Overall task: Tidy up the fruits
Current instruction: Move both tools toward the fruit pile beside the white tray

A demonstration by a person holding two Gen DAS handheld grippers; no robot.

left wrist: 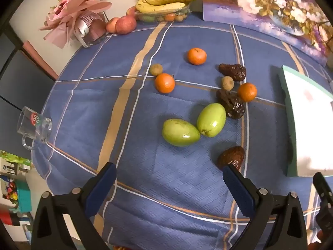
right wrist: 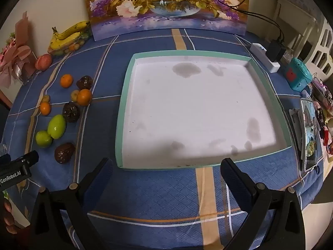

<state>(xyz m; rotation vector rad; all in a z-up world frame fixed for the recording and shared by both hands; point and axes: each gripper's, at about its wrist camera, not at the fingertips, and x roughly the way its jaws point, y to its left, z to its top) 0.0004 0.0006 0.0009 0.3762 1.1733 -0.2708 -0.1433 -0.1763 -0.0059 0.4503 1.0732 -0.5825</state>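
While both jaws gape, 2 green fruits (left wrist: 193, 126) lie touching beside the tray (right wrist: 124, 104).

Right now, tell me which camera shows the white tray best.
The right wrist view: the whole white tray with its teal rim fills the frame, bare inside. The left wrist view catches only one corner of it at the right edge.

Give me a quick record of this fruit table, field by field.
loose fruit: three oranges, two green fruits, three dark wrinkled fruits, two small brown ones
tray: holds no fruit, stained, to the right of the fruit
left claw: open, holding nothing
right claw: open, facing the tray
back edge: bananas, apples
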